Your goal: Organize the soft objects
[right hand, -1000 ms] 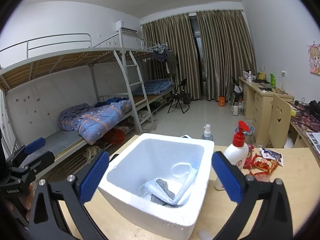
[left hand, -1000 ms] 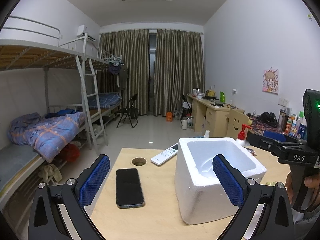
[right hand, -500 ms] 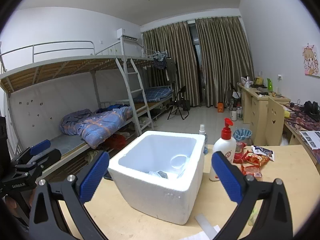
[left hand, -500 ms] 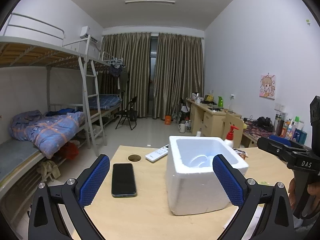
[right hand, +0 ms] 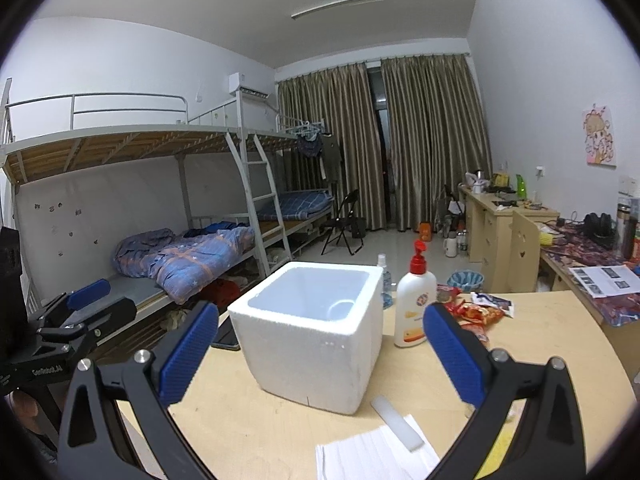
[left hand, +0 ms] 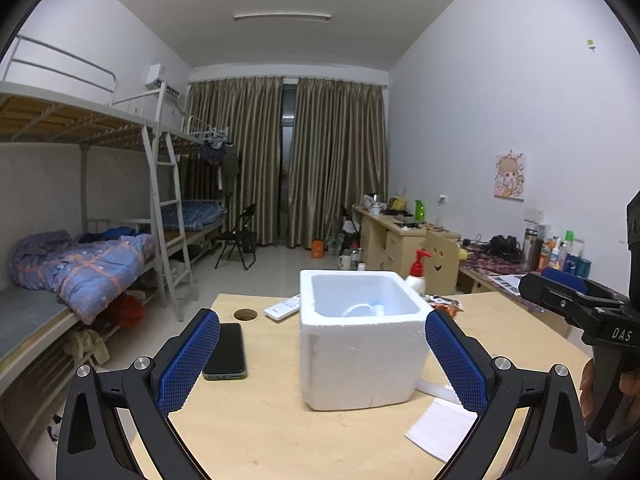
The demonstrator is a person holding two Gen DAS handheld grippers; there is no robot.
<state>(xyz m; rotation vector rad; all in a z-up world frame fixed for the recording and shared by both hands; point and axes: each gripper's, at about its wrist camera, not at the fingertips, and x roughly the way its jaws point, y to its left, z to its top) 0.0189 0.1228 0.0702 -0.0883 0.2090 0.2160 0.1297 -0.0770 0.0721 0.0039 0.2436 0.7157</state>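
The left gripper [left hand: 322, 364] is spread wide and holds nothing; the white foam box [left hand: 362, 336] stands on the wooden table [left hand: 256, 428] ahead, between its jaws. A black phone [left hand: 226, 350] lies just beyond its left jaw. The right gripper [right hand: 320, 354] also gapes empty, the box ahead between its jaws, a red-capped lotion bottle [right hand: 414, 304] just past its right jaw.

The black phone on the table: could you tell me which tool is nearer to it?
Left. The left tool has the black phone beside its left finger; the right tool sits across the foam box from it.
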